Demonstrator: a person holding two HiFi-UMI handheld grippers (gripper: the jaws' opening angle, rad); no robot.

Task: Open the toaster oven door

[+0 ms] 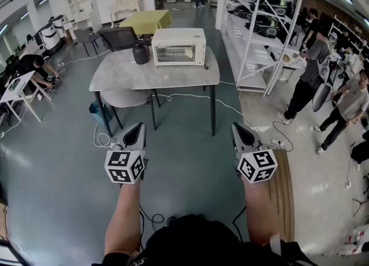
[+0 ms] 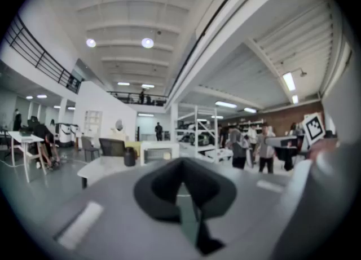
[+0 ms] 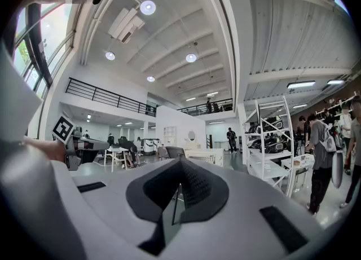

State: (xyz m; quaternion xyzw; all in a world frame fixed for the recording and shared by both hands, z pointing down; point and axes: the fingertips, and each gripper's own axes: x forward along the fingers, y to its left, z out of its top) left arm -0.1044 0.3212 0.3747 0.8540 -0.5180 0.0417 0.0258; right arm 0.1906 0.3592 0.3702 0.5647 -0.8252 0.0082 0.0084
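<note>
A white toaster oven (image 1: 178,46) with its glass door closed stands at the far edge of a grey marble-look table (image 1: 124,72). It shows small in the left gripper view as the toaster oven (image 2: 159,152), and in the right gripper view as the toaster oven (image 3: 204,156). My left gripper (image 1: 136,131) and right gripper (image 1: 238,130) hang over the floor, well short of the table, both shut and holding nothing. Their jaws point level toward the table.
A dark jug (image 1: 140,53) sits left of the oven. A grey chair (image 1: 124,98) is tucked under the table, and cables (image 1: 190,96) run across the floor. White shelving (image 1: 260,28) and several people (image 1: 311,66) stand to the right. A wooden plank (image 1: 282,185) lies near my right arm.
</note>
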